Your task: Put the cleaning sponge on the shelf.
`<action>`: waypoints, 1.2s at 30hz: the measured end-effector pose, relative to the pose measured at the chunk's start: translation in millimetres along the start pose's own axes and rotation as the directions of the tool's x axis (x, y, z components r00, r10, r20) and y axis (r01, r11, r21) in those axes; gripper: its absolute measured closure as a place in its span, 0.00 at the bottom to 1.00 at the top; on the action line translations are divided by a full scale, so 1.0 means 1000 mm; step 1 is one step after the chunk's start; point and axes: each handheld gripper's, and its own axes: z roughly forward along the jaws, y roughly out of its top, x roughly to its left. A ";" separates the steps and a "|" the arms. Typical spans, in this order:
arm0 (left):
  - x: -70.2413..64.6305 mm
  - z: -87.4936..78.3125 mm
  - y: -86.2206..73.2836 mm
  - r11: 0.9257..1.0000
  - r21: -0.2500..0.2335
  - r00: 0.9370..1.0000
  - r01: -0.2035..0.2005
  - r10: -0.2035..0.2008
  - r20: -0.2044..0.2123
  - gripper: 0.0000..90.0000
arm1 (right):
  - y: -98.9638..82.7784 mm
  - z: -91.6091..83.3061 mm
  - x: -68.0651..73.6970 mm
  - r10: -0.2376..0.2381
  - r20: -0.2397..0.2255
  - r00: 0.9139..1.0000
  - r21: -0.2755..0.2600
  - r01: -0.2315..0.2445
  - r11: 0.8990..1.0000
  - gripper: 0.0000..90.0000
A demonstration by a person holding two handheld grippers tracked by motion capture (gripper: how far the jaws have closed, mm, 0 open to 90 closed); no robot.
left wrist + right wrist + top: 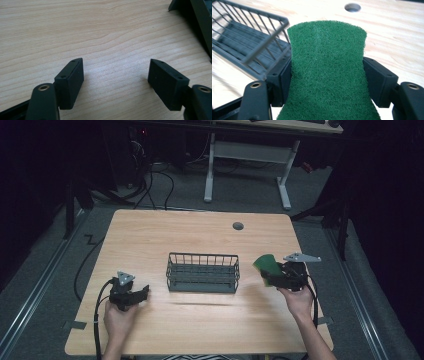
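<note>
right tongs [327, 75] are clamped on the green pad [327, 72], pinched at its sides so it bows up, held just right of the basket [202, 272], looks set for dropping in. left tongs [116, 80] sit released and empty on the worktop [200, 230], left of the basket. plenty of bare room on all sides, and the basket's top is open.

The wire basket [202, 272] stands mid-table between the two hands and blocks a straight path across. Bare table [200, 232] lies behind it, in front of it and at both sides, and the basket's top is open from above.
</note>
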 end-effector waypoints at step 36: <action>0.000 0.000 0.000 1.000 -0.002 1.000 -0.001 0.001 -0.006 0.34 | 0.078 0.044 0.071 -0.191 -0.188 0.963 -0.044 0.186 0.982 0.34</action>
